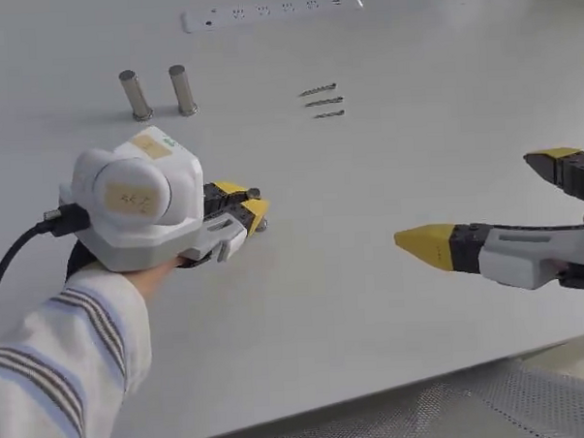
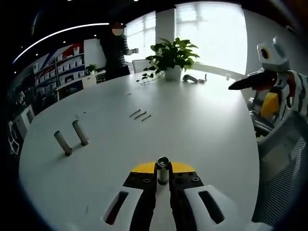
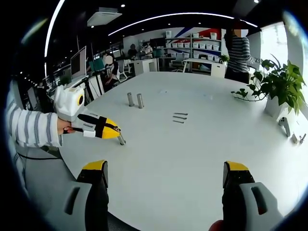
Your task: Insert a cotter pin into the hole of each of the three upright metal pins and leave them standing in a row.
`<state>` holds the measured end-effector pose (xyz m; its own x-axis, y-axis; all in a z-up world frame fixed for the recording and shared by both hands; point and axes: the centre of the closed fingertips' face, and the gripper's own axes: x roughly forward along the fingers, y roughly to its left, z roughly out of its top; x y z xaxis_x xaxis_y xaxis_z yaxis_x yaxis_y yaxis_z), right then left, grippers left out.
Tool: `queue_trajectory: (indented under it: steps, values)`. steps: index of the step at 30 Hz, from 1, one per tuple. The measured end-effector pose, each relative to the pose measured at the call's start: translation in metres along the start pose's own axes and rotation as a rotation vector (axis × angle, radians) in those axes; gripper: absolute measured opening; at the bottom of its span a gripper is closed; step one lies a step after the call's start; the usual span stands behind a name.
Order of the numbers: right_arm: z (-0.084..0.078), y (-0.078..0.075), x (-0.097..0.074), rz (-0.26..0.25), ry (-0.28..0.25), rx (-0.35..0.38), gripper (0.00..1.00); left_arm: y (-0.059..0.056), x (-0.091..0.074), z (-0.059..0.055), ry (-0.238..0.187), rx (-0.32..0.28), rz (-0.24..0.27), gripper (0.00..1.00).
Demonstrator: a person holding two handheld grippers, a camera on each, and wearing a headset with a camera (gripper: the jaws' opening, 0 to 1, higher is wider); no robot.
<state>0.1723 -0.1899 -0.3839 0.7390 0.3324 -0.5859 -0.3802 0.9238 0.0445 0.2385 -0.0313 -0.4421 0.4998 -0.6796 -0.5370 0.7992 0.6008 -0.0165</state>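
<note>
My left gripper (image 1: 250, 211) is shut on a short metal pin (image 2: 162, 169), which stands upright on the white table between the yellow-tipped jaws; the same pin (image 3: 121, 139) pokes down below the jaws in the right gripper view. Two more metal pins (image 1: 134, 95) (image 1: 183, 90) stand side by side at the far left. Three cotter pins (image 1: 324, 102) lie in a small stack of parallel lines at the far middle. My right gripper (image 1: 487, 203) hovers open and empty at the right, its jaws wide apart, well short of the cotter pins (image 3: 179, 117).
A white power strip (image 1: 264, 12) lies along the table's far side. A potted plant (image 2: 173, 55) stands on the table beyond the cotter pins. The table's front edge (image 1: 377, 395) runs close below my grippers. A person (image 3: 238, 50) stands beyond the table.
</note>
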Motion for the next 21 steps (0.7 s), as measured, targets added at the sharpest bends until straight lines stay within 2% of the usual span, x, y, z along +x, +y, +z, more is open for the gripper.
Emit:
queue_trajectory:
  steps: [6,21]
  values:
    - [0.0011,-0.0001,-0.0003,0.003,-0.009,0.011,0.98,-0.0032,0.0003,-0.0045,0.007,0.002,0.004,0.05]
    - [-0.0014,-0.0007,0.0007,0.003,-0.002,0.019,0.98,-0.0041,-0.0001,-0.0046,-0.010,-0.013,0.015,0.06]
